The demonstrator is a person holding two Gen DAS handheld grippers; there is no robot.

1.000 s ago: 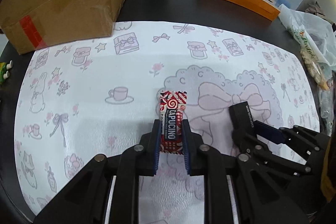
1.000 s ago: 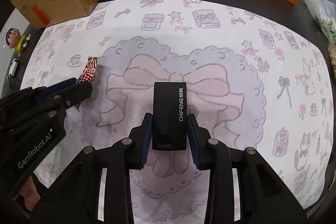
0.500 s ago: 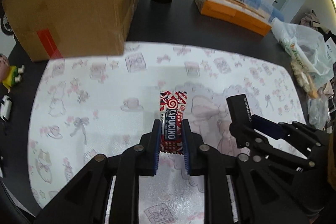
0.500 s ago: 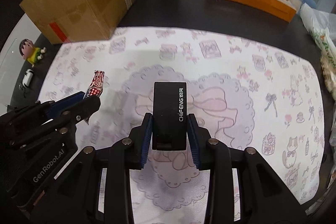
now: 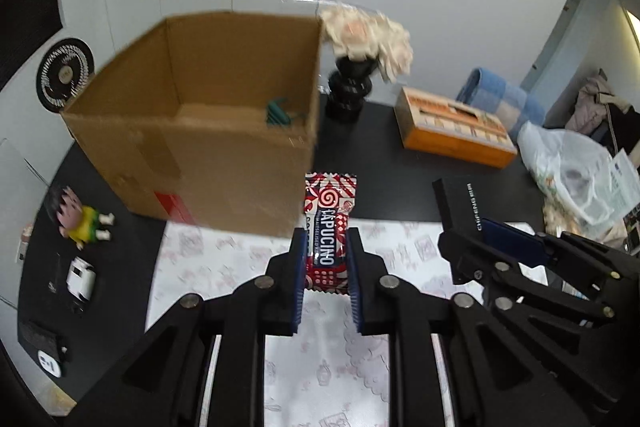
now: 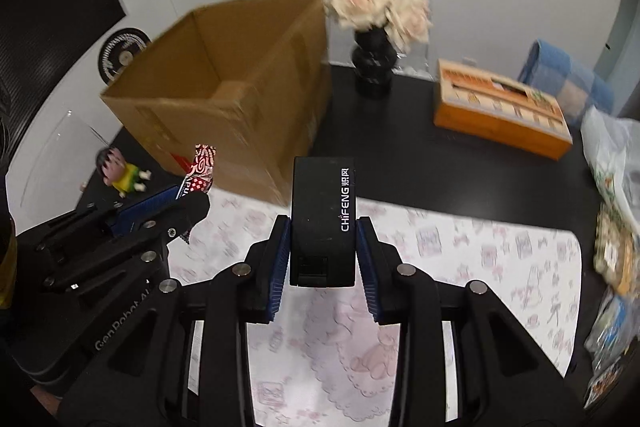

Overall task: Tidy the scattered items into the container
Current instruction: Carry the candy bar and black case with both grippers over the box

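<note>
An open cardboard box (image 5: 208, 163) (image 6: 240, 107) stands on the black table, up and to the left of both grippers; a green item (image 5: 278, 113) lies inside it. My left gripper (image 5: 326, 247) is shut on a red and white Capucino sachet (image 5: 329, 219) (image 6: 200, 171), held in the air beside the box's near right corner. My right gripper (image 6: 323, 227) is shut on a black Chifeng box (image 6: 323, 215) (image 5: 460, 203), also lifted above the patterned mat (image 5: 224, 267) (image 6: 480, 251). The left gripper (image 6: 182, 203) shows at the left of the right wrist view, the right gripper (image 5: 472, 239) at the right of the left wrist view.
A black vase of pale flowers (image 5: 352, 83) (image 6: 374, 67) stands right of the box. An orange carton (image 5: 452, 127) (image 6: 500, 111) and a plastic bag (image 5: 576, 171) lie to the right. A small doll (image 5: 78, 219) (image 6: 120, 175) and small devices (image 5: 82, 279) lie left.
Both grippers have risen from the mat with their items and tilted up toward the cardboard box, whose open inside now shows.
</note>
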